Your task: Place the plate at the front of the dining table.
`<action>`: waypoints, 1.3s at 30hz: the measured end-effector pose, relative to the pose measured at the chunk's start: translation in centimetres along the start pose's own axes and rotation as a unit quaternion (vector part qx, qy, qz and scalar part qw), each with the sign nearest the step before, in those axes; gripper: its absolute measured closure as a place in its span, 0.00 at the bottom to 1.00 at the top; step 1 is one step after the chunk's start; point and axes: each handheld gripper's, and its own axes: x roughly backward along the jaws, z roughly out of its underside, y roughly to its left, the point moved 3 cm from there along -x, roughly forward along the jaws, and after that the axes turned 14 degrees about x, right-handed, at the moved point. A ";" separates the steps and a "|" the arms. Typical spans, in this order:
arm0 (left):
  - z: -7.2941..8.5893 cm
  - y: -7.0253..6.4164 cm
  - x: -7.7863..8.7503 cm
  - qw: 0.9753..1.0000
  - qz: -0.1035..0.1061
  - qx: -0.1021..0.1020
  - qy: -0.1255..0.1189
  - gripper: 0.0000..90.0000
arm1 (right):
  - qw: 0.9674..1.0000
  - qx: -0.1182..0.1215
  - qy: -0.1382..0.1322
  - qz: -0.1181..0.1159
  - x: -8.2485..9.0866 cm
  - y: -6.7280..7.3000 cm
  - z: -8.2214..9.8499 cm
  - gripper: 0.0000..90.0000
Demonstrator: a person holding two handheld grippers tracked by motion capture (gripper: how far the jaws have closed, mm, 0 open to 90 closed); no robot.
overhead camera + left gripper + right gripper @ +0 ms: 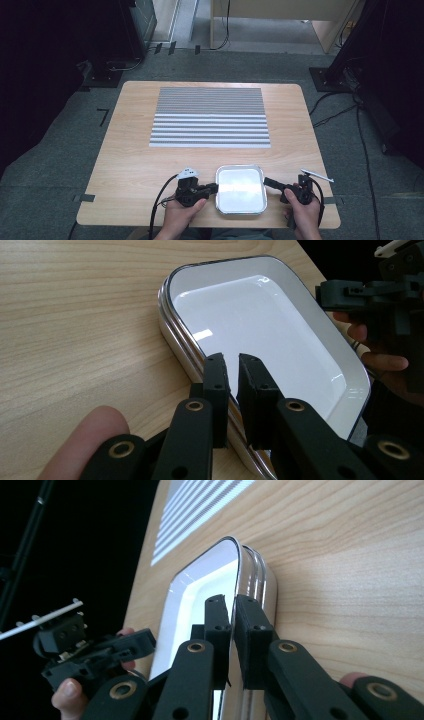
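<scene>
Table (130,150) of pale wood grain, rounded corners, is seen from above; a grey-and-white striped rectangular mat (210,117) is laid across its far middle, well apart from everything else. Dark carpet with cables is seen around the table.

At the near edge, left to right: the left gripper (212,188), black and two-jawed, is held in the left hand (180,217); its jaws are pinched on the left rim of a white rectangular enamel tray with a thin dark edge (240,209). In the left gripper view one jaw is set inside the rim and one outside, nearly pressed together.

The tray lies flat and empty between the two grippers, its long axis running from near edge to far.

The right gripper (268,182), held in the right hand (304,215), is likewise clamped over the tray's right rim, one jaw on either side.
</scene>
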 end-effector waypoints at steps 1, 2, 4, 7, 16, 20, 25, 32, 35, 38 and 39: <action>0.0 -0.2 -0.1 1.000 0.002 -0.004 0.001 0.91 | 1.000 -0.001 -0.007 -0.005 0.2 0.0 -0.1 0.95; 0.0 -0.2 -0.1 1.000 0.002 -0.004 0.001 0.91 | 1.000 -0.001 -0.007 -0.005 0.2 0.0 -0.1 0.95; 0.1 -0.3 -0.2 1.000 0.004 -0.004 0.003 0.90 | 1.000 -0.003 -0.012 -0.007 0.3 0.1 -0.2 0.95; 0.1 -0.3 -0.3 1.000 0.008 -0.004 0.005 0.89 | 1.000 -0.003 -0.016 -0.007 0.5 0.1 -0.2 0.95; 0.4 -1.2 -1.1 0.999 -0.004 -0.034 -0.002 0.85 | 0.996 0.065 -0.005 0.062 0.7 1.0 -0.3 0.92; 0.6 -1.5 -1.3 0.999 -0.006 -0.041 -0.004 0.80 | 0.985 0.131 0.008 0.110 0.8 2.2 -0.2 0.92; 0.9 -2.0 -1.4 0.998 -0.030 -0.054 -0.011 0.79 | 0.958 0.211 0.037 0.190 -0.1 3.6 0.6 0.91; 1.4 -3.1 -1.8 0.993 -0.084 -0.077 -0.027 0.78 | 0.934 0.246 0.035 0.256 -0.8 4.6 1.0 0.93; 1.5 -3.3 -1.9 0.993 -0.091 -0.072 -0.026 0.76 | 0.925 0.251 0.028 0.283 -1.1 5.0 1.4 0.94; 1.5 -3.5 -2.0 0.992 -0.101 -0.071 -0.029 0.77 | 0.925 0.240 0.021 0.295 -1.3 5.2 1.5 0.95; 1.6 -3.5 -2.1 0.992 -0.102 -0.069 -0.030 0.77 | 0.924 0.238 0.018 0.299 -1.3 5.2 1.5 0.96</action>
